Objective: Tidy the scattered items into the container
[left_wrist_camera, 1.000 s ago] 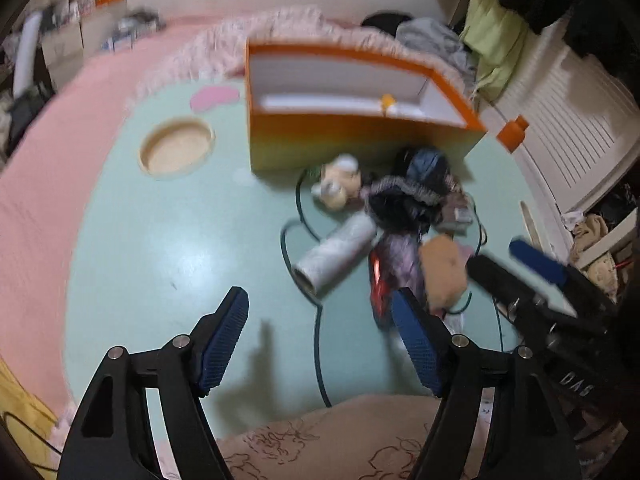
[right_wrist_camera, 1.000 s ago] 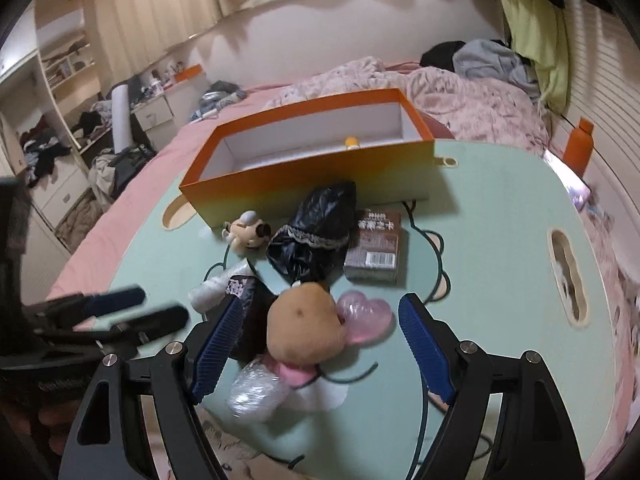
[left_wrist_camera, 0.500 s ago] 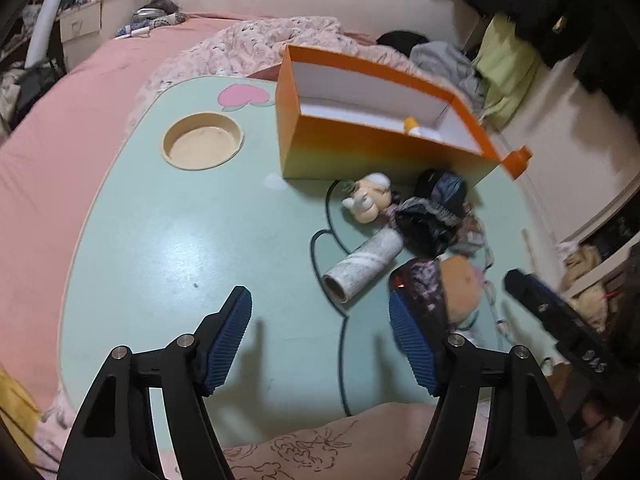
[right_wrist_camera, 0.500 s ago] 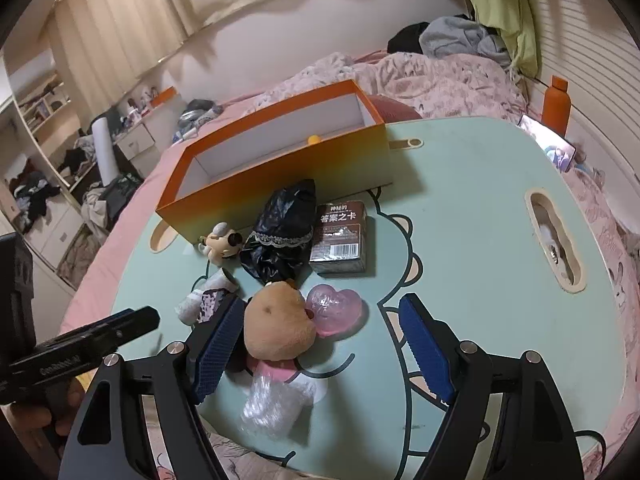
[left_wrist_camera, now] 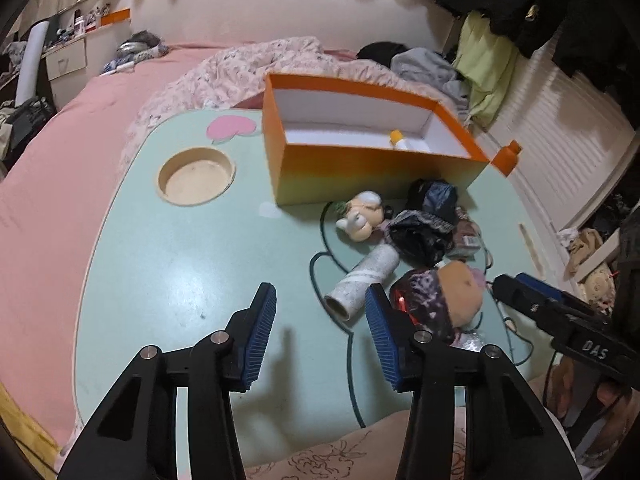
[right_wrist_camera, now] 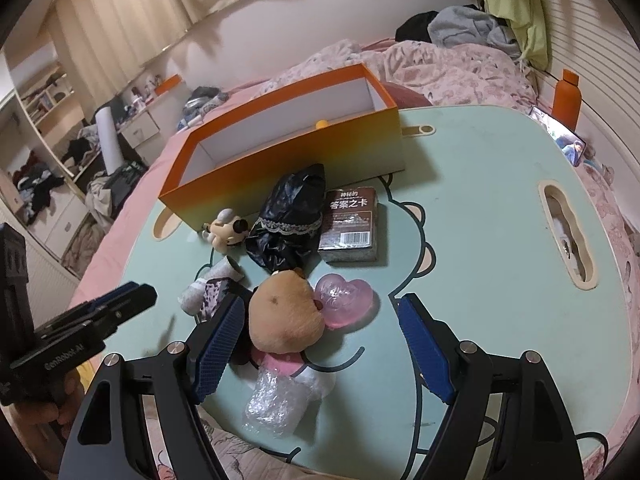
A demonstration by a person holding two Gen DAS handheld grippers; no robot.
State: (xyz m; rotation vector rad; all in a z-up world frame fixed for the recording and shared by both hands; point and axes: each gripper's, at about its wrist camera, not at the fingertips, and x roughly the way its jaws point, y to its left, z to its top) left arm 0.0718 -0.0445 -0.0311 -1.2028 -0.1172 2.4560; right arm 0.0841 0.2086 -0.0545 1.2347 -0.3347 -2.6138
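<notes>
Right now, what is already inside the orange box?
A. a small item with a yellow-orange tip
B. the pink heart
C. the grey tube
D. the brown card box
A: only a small yellow-tipped item lies on the floor of the orange box; the other things sit outside it.

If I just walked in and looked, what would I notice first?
Probably the big orange box at the back of the mint-green table, nearly empty inside. Right in front of it lies a messy heap of small things, with a brown plush toy nearest and a pink heart touching it. The right hand-held gripper stands open around the plush toy.
</notes>
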